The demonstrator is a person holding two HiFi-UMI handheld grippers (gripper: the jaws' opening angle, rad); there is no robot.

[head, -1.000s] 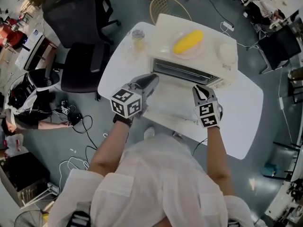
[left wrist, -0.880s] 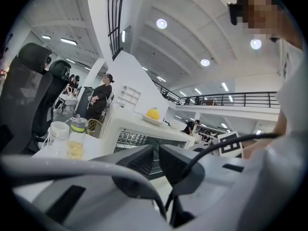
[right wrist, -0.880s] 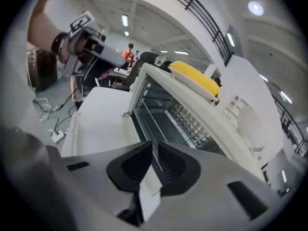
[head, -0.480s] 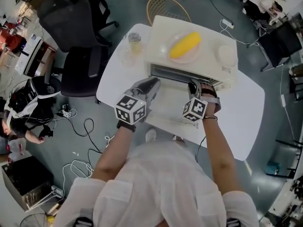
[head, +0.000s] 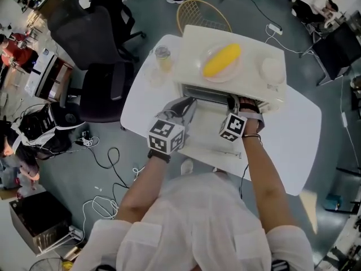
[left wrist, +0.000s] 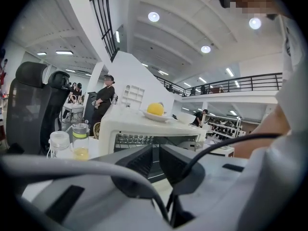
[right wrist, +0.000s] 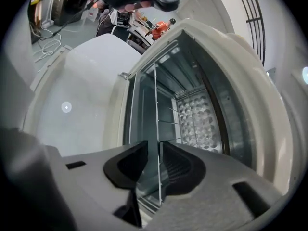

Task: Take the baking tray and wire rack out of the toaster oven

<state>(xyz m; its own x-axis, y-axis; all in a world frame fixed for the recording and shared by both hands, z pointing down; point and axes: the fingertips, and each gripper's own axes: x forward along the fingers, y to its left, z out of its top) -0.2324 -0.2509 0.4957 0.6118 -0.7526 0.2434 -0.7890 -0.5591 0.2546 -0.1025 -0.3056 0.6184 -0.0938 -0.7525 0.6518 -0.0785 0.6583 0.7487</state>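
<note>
Toaster oven [head: 192, 44] has its door [head: 208, 137] dropped open, with the wire rack [right wrist: 155, 95] inside. Right gripper [right wrist: 154, 150] is at the oven's mouth. Its jaws have just been opening and the rack's front wire sits unclamped between them. Left gripper [left wrist: 155, 150] is in front of the oven, barely apart, empty.

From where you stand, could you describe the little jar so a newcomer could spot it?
Start at the white table, then the cream oven on it. Left of the oven in the head view stands the jar; unlike the clear glass beside it, it holds yellow liquid.
</note>
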